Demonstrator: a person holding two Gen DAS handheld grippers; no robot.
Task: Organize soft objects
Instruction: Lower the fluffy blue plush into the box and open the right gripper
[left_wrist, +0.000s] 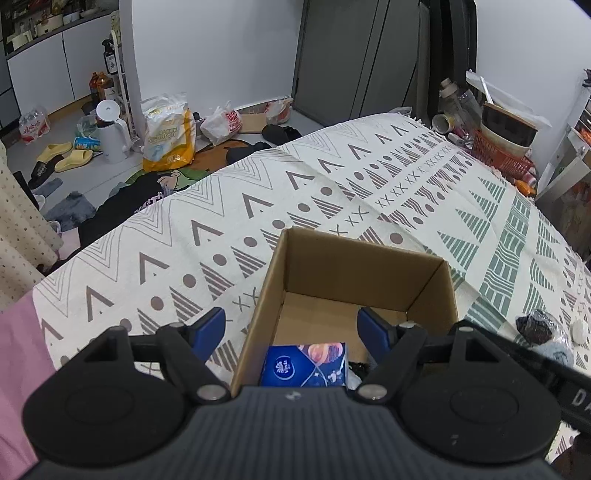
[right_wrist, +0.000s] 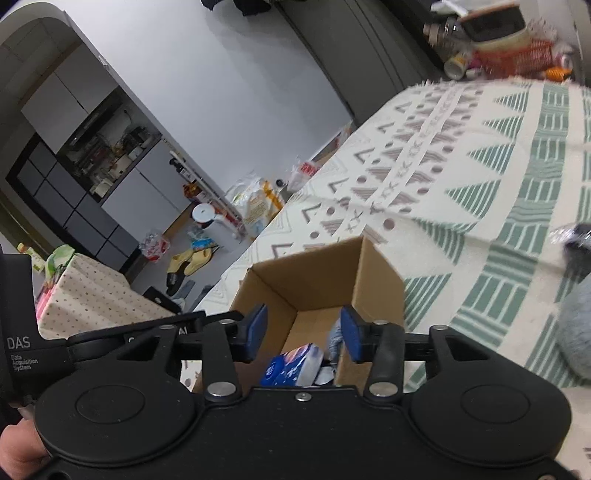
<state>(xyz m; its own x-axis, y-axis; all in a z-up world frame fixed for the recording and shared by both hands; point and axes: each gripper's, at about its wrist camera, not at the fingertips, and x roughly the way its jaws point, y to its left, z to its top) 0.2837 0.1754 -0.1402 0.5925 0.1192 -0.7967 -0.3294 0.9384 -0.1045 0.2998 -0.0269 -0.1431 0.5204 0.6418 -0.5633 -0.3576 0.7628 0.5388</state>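
An open cardboard box (left_wrist: 354, 269) stands on the patterned cloth; it also shows in the right wrist view (right_wrist: 317, 280). A blue tissue pack (left_wrist: 304, 365) lies inside it at the near wall, also in the right wrist view (right_wrist: 291, 365), beside a grey soft item (right_wrist: 334, 341). My left gripper (left_wrist: 291, 328) is open and empty above the box's near edge. My right gripper (right_wrist: 303, 332) is open and empty over the box. A black item in clear wrap (left_wrist: 535, 326) and a grey-blue soft item (left_wrist: 559, 356) lie on the cloth to the right.
The patterned cloth (left_wrist: 258, 221) covers the table. An orange basket (left_wrist: 498, 147) with cups and bottles stands at the far right corner. Bags, slippers and a white kettle (left_wrist: 110, 129) lie on the floor beyond the left edge. A large grey soft item (right_wrist: 580, 321) lies at the right.
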